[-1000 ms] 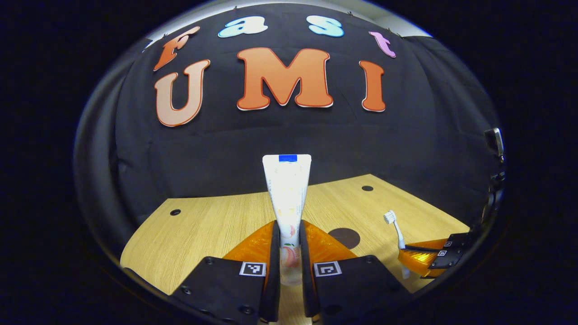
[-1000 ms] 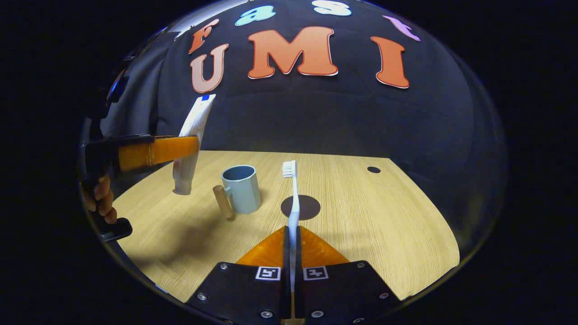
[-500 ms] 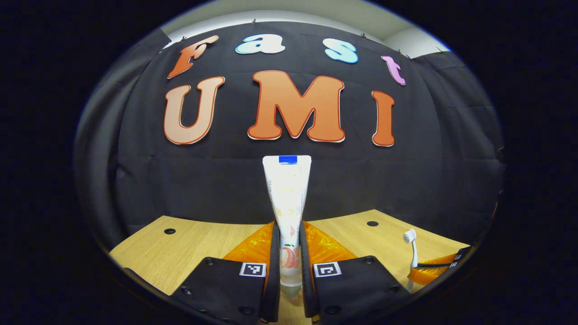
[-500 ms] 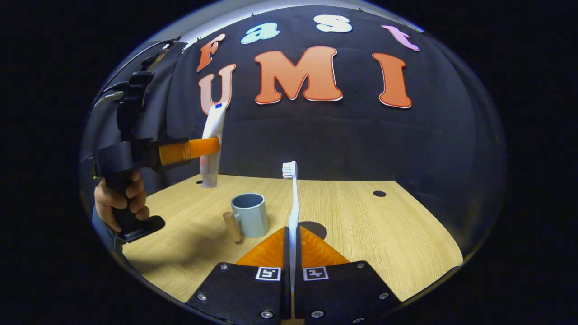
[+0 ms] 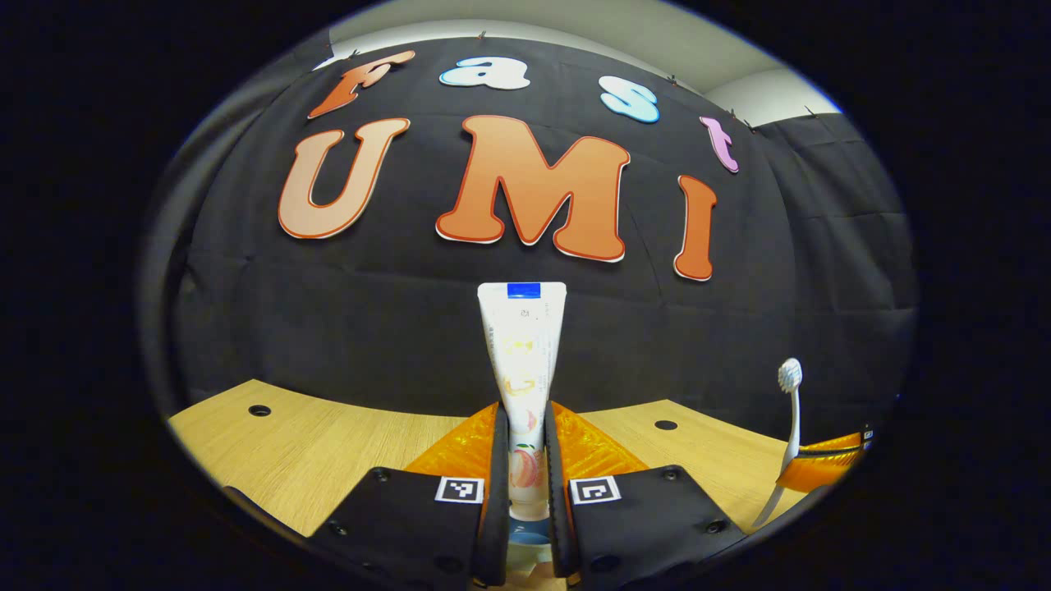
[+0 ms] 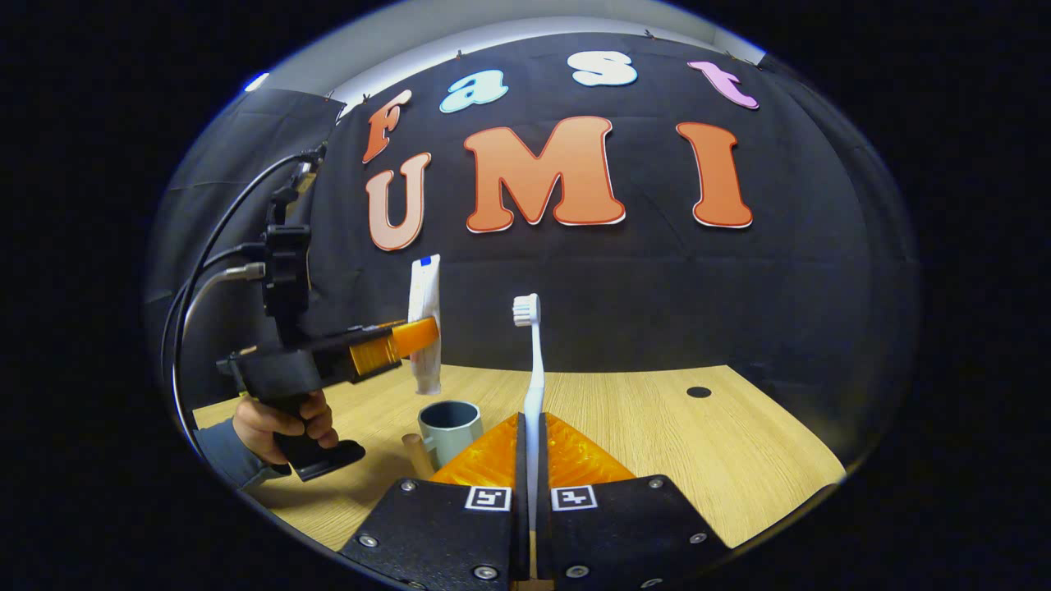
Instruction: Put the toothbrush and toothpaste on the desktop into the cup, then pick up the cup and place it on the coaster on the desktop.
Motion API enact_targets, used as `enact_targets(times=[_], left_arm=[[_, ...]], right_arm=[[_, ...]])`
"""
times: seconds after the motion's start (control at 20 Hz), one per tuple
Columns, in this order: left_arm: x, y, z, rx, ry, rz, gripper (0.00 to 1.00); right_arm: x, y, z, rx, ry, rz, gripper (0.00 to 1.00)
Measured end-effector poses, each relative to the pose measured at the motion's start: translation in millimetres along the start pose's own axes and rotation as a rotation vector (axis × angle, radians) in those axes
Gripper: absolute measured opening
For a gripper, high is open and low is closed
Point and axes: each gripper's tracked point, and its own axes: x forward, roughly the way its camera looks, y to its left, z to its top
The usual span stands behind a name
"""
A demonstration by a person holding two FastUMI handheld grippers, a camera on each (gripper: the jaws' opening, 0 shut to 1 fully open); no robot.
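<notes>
Left gripper clamped on toothpaste, tube upright, cap end down, held in air just above cup. Right gripper closed tight on toothbrush, bristles up, also lifted off desktop. Cup stands upright on desktop, wooden handle at its left. In right gripper view, hand grips left gripper's handle at left. Coaster hidden.

My toothpaste tube is white with a blue band across its flat top end and a peach picture low down. My toothbrush is white, handle and bristles alike. The cup is grey-blue with a pale wooden handle. The desktop is light wood grain.
</notes>
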Motion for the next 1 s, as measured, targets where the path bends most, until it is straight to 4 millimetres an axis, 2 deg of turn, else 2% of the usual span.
enact_targets(times=[0.45,0.55,0.8,1.0], left_arm=[[10,0,-36,-0.031,0.031,-0.043,0.25],[9,-2,-41,-0.033,0.033,-0.053,0.24],[1,-3,-51,-0.028,0.055,-0.065,0.25],[-1,-4,-59,-0.036,0.083,-0.071,0.29]], right_arm=[[32,16,28,0.020,-0.105,0.061,0.04],[39,24,30,0.028,-0.116,0.098,0.04],[62,21,38,0.126,-0.149,0.116,0.04],[76,27,44,0.180,-0.201,0.153,0.04]])
